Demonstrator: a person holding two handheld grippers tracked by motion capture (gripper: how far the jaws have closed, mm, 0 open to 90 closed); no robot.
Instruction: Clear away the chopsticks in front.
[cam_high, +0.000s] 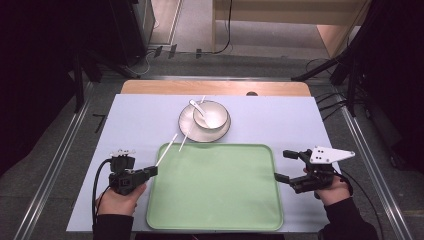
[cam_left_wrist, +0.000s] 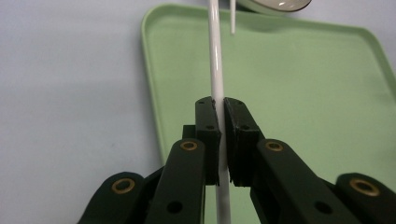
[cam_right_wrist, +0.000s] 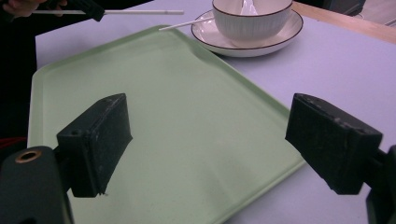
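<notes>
Item 1, held chopstick (cam_left_wrist: 215, 70). Clamped between the closed jaws of the left gripper (cam_left_wrist: 219, 140); thin white rod, straight, running forward over the near-left corner of the green tray (cam_left_wrist: 303, 93). In the high view it slants from the left gripper (cam_high: 150, 171) up past the tray's left edge (cam_high: 166, 150). Likely light, stiff and smooth, so prone to slip or pivot in the pads; the present grip sits toward one end, which leaves a long free length that may swing. A hold nearer the middle would steady it.

Item 2, second chopstick (cam_high: 186, 137). White, same kind, resting with its upper part on the saucer (cam_high: 187, 125) and its lower tip just beyond the tray's far edge. Apart from item 1.

Item 3, bowl (cam_high: 212, 114). White with dark rim, standing on the saucer beyond the tray's far edge, near its middle. Ceramic by appearance, so judged fragile and heavier than the sticks. A white spoon (cam_high: 196, 106) leans inside, handle toward the far left.

Item 4, tray. Pale green, rimmed, nothing on it; lies on the pale blue table covering (cam_high: 130, 115).

Item 5, right gripper (cam_high: 285, 165). At the tray's right edge, jaws spread wide and holding nothing; its own view looks across the tray toward the bowl (cam_right_wrist: 252, 21).

Item 6, hands. Left hand (cam_high: 117, 200) and right hand (cam_high: 332, 192) grip the tools, beside the tray's near corners.
</notes>
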